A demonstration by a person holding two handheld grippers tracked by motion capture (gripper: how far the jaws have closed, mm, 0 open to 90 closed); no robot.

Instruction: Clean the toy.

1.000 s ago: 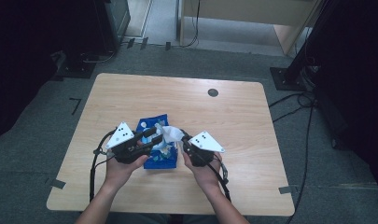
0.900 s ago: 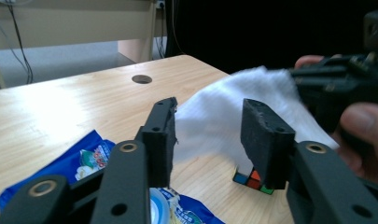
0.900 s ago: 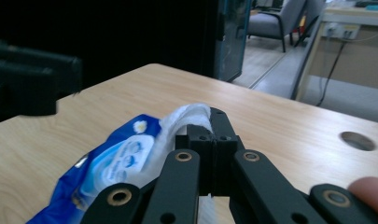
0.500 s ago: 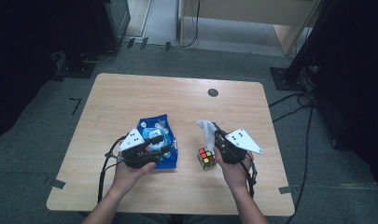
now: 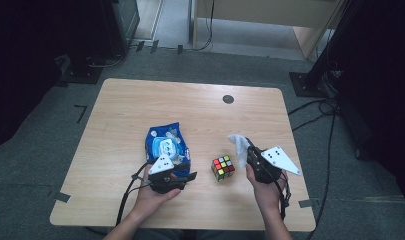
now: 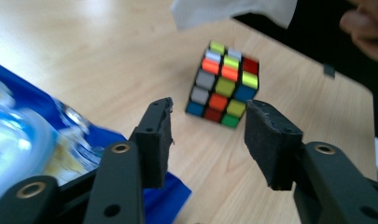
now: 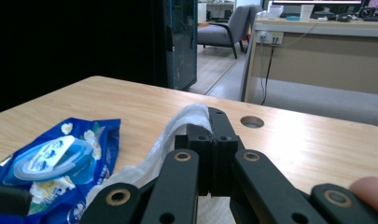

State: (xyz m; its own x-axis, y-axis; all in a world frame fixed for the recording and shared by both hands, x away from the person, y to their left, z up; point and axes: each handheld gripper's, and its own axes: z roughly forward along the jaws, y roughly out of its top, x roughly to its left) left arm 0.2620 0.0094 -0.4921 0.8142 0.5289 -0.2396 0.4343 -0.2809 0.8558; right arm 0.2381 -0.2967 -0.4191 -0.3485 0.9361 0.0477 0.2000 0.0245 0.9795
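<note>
1. White wipe has come right out of the blue wipes pack since a second ago. The grippers were huddled over the pack then and are well apart now.
2. Right gripper is clamped tight on the wipe near the table's right edge, the cube just left of it.
3. Left gripper, jaws just narrowing with nothing between, sits at the pack's near end.
4. Far half of the table is open room.
</note>
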